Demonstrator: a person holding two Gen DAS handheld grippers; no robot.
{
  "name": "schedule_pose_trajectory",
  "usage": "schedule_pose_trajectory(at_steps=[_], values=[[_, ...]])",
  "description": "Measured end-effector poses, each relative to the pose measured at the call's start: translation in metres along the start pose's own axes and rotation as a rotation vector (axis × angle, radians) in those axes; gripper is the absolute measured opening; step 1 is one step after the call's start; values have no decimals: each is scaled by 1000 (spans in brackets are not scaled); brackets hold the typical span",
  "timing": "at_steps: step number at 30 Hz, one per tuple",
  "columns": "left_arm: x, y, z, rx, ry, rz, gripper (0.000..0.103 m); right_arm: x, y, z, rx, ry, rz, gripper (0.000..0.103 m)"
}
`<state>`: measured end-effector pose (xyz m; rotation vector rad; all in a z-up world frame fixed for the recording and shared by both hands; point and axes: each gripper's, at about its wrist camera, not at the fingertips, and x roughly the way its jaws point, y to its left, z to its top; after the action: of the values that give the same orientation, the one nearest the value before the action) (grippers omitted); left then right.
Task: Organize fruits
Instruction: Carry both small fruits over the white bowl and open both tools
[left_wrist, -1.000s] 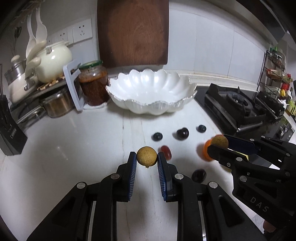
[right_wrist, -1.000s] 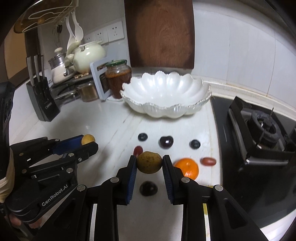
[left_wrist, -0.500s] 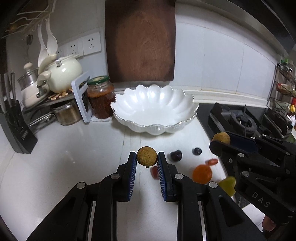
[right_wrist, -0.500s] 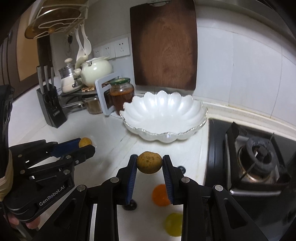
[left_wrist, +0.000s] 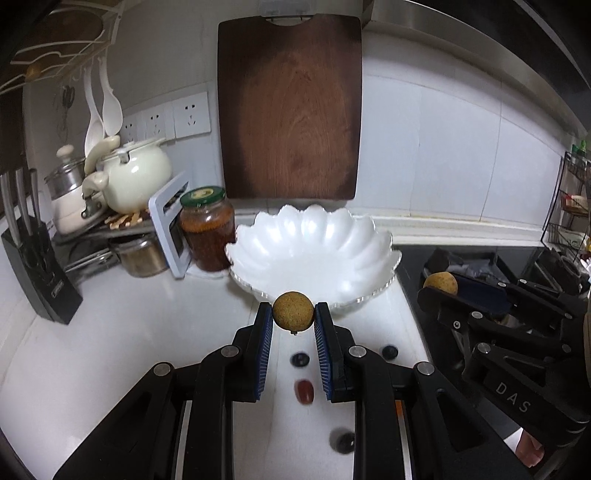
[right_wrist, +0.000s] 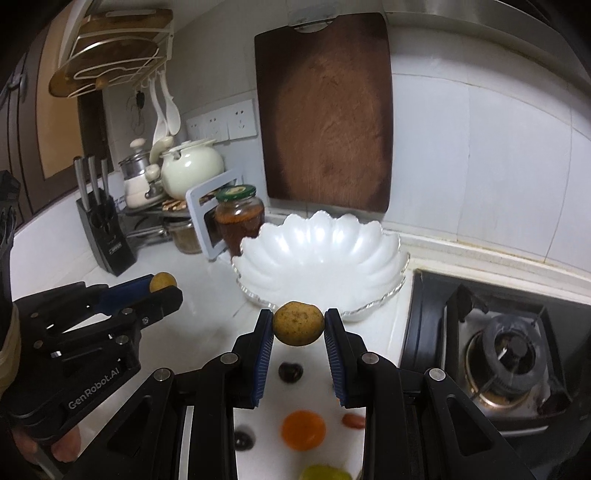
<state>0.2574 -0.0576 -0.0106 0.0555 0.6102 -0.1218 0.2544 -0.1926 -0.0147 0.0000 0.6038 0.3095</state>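
Fruits, two of them, round and tan-brown with rough speckled skin, and each one is up in the air. The left gripper (left_wrist: 293, 323) has its blue ribbed pads clamped on the smaller brown fruit (left_wrist: 293, 311), held clear above the white marble countertop (left_wrist: 122, 332). The right gripper (right_wrist: 298, 328) is pinched on the larger brown fruit (right_wrist: 298, 323), the same way, pads pressing from both sides. Each gripper shows in the other's view: the right one off to the side by the black gas stove (right_wrist: 509, 347), the left one over the open counter.

Straight ahead of both sits the white scalloped pearl-finish bowl (right_wrist: 388, 258), and its inside looks bare. Below the held fruits, loose on the counter, lie a dark cherry (right_wrist: 290, 371), an orange mandarin (right_wrist: 303, 429), a small red oblong fruit (right_wrist: 354, 421), a dark blurred berry (right_wrist: 244, 440) and a yellow-green fruit (right_wrist: 325, 472) at the bottom edge.

Just beside the bowl stands a glass jar with a green lid (left_wrist: 207, 229), full of something red-brown. Behind it all, a dark wooden cutting board (left_wrist: 290, 110) hangs upright on the white tiled wall, with a cream ceramic pot (left_wrist: 136, 177) and a black knife block (left_wrist: 40, 273) further along.
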Motion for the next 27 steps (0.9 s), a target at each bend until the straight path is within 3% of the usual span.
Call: schedule_pose_trajectory(at_steps=[6, 16, 27], values=[[10, 5, 24, -3, -13, -38, 24, 5, -2, 22, -1, -33, -28, 30], [42, 12, 64, 22, -15, -39, 24, 34, -11, 60, -19, -32, -71, 30], [90, 25, 104, 2, 46, -64, 24, 88, -31, 97, -13, 47, -86, 30]])
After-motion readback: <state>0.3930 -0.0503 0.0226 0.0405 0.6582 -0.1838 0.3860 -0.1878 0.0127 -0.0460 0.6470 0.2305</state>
